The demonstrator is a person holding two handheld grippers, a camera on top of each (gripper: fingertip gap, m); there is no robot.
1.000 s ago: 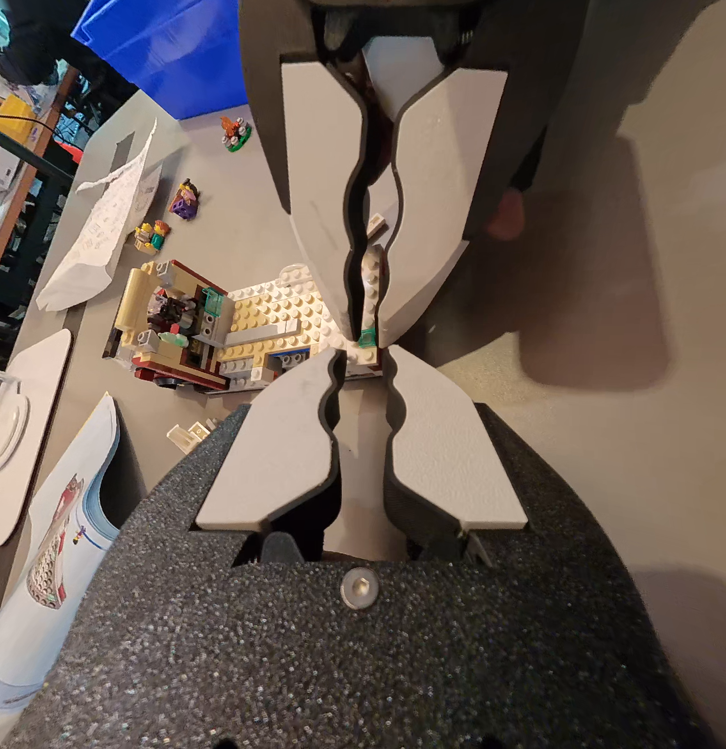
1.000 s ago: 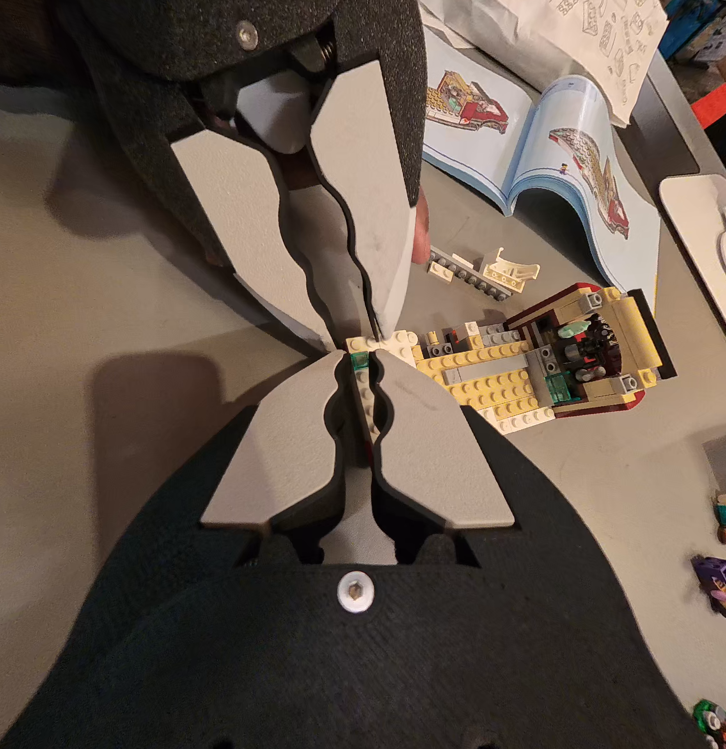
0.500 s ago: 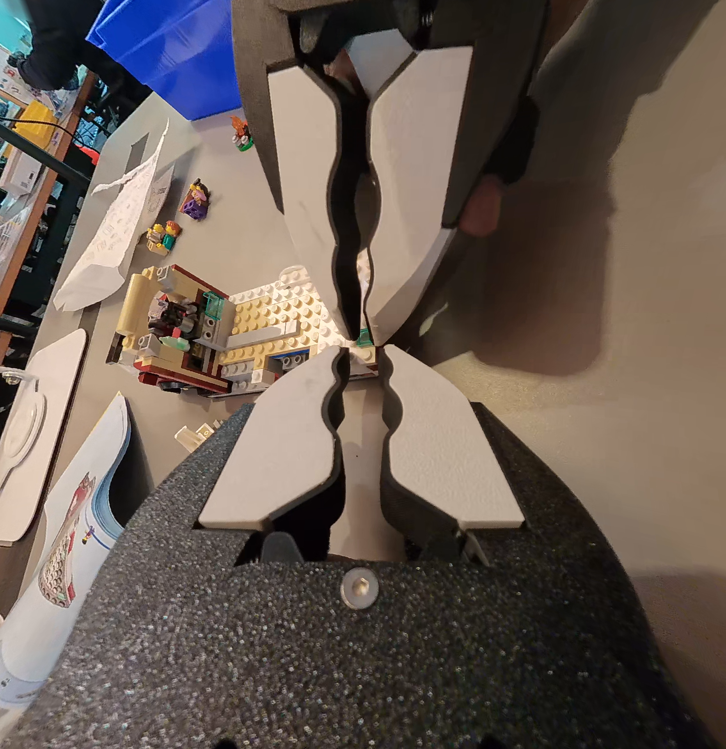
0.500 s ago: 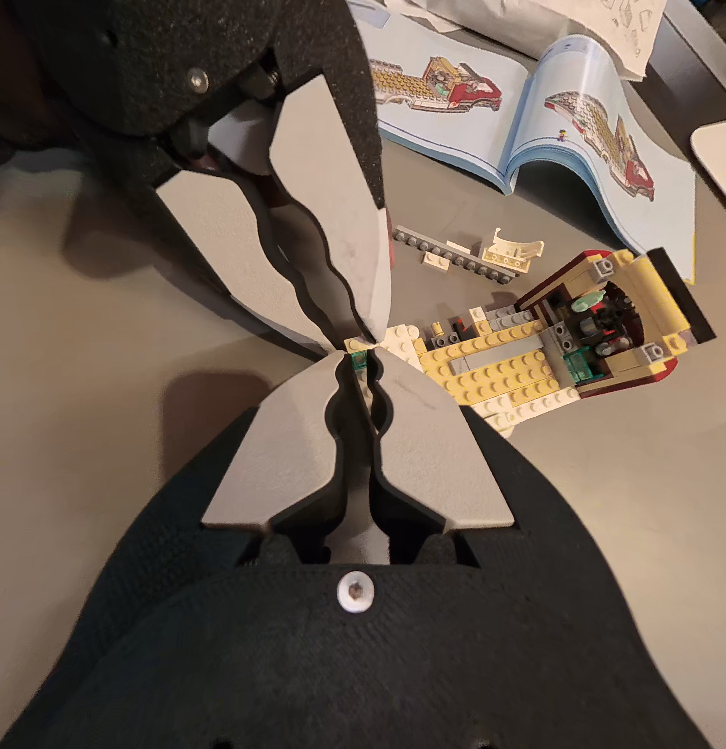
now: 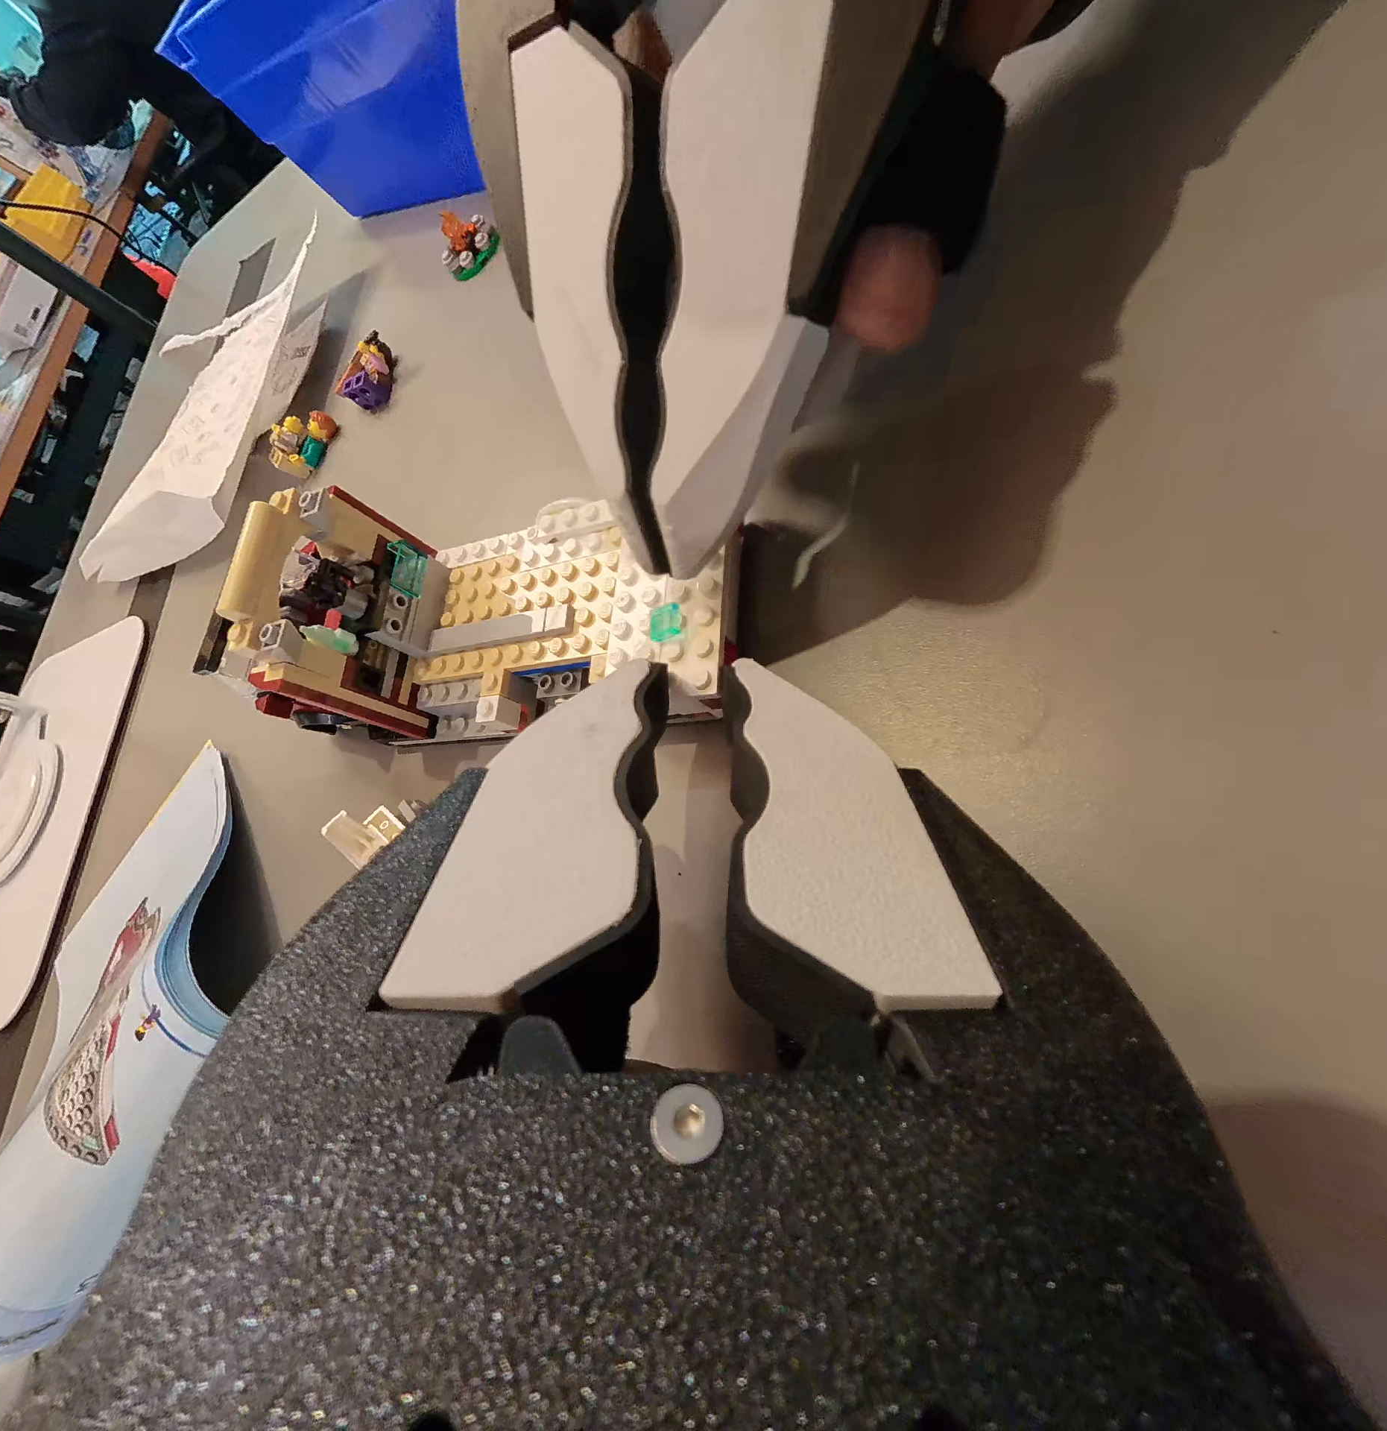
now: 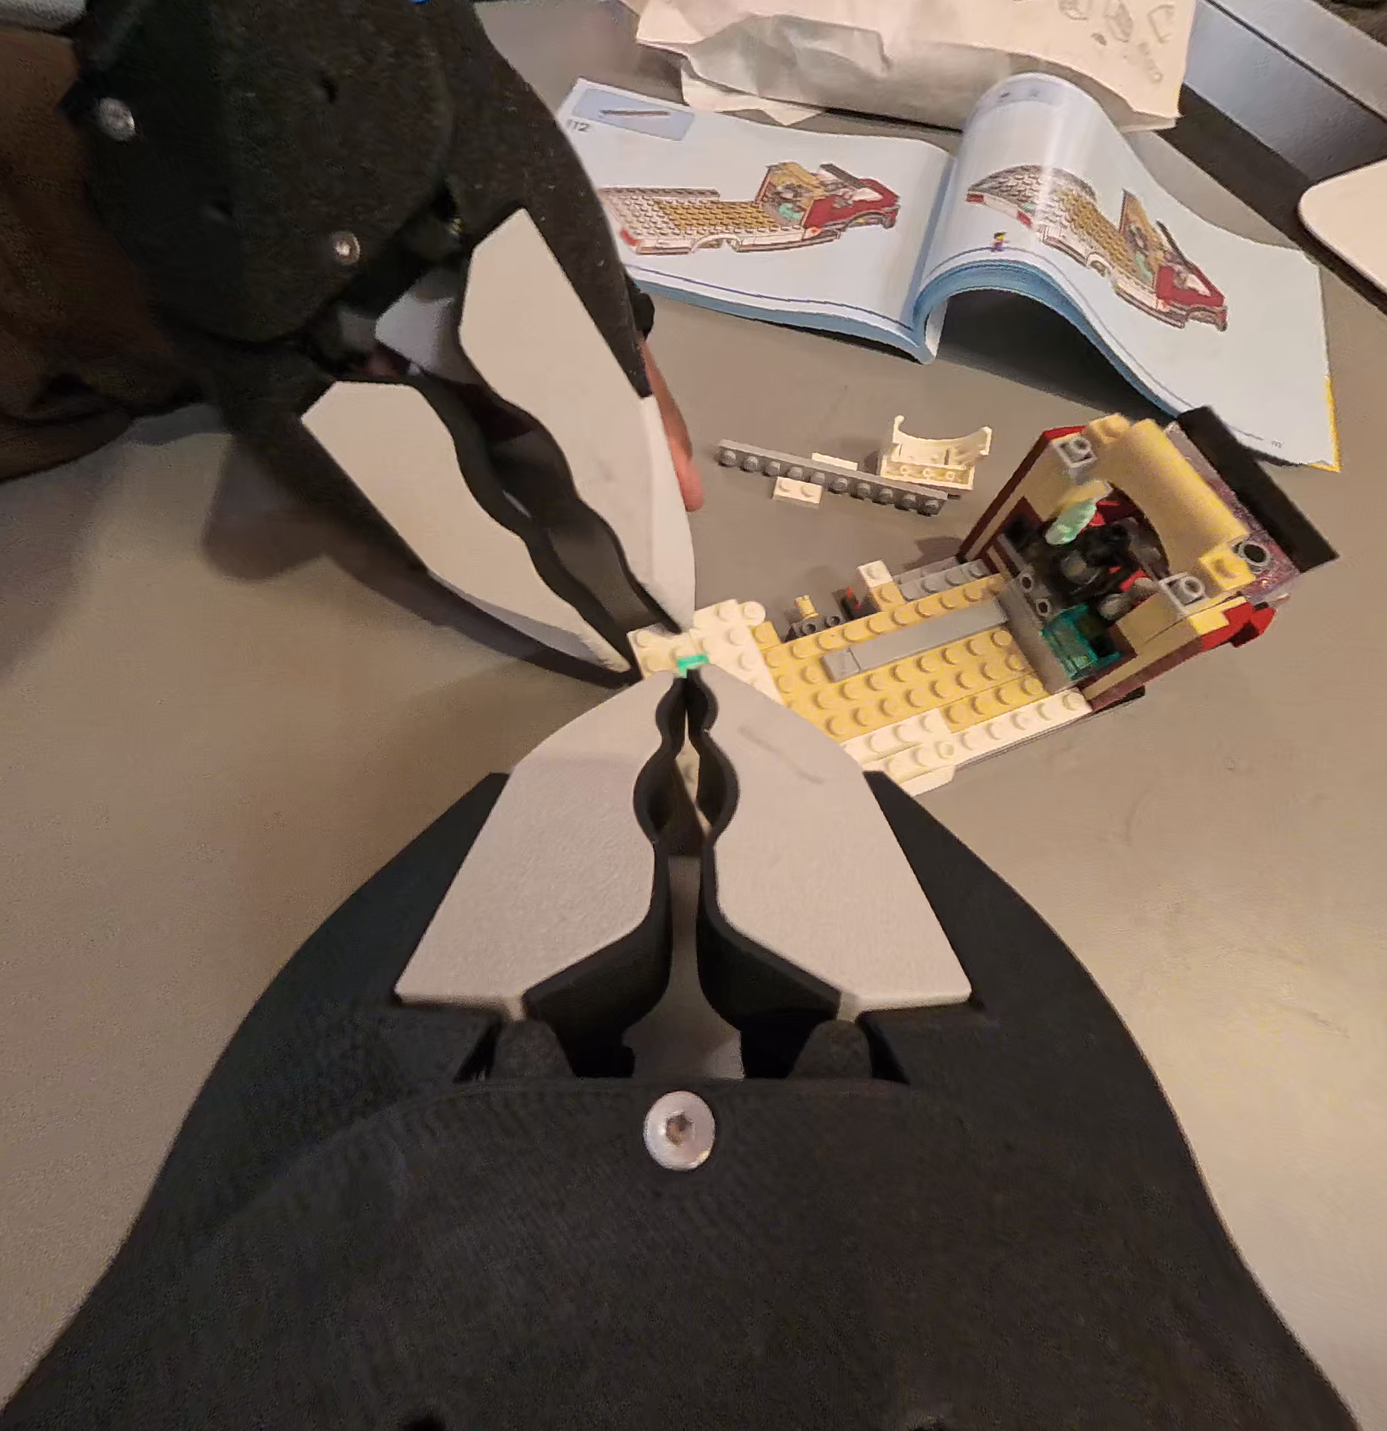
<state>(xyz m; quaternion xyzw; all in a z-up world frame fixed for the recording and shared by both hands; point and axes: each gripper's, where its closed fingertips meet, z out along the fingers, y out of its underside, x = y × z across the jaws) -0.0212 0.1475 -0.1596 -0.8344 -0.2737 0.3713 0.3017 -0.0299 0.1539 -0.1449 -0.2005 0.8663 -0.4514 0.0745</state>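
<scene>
A tan, white and dark red brick model (image 5: 520, 612) lies on the grey table; it also shows in the right wrist view (image 6: 907, 666). My left gripper (image 5: 694, 670) is shut on the near edge of its white end plate; the right wrist view shows it (image 6: 663, 627) pinching that end. A small clear green tile (image 5: 667, 622) sits on the white plate, free of both grippers. My right gripper (image 6: 686, 681) is shut with nothing between its pads. Its tips (image 5: 663, 561) hover just above the plate, a little beyond the green tile (image 6: 691, 662).
An open instruction booklet (image 6: 752, 193) and loose grey and white pieces (image 6: 829, 472) lie past the model. A blue bin (image 5: 349, 93), a paper bag (image 5: 202, 418), small figures (image 5: 303, 441) and a white board (image 5: 63, 736) are to the left. The tips of both grippers are at nearly the same place.
The green tile left my right gripper's grasp and stays on the white plate. The right pads came fully together and drew back. My left gripper keeps its hold on the plate's end.
</scene>
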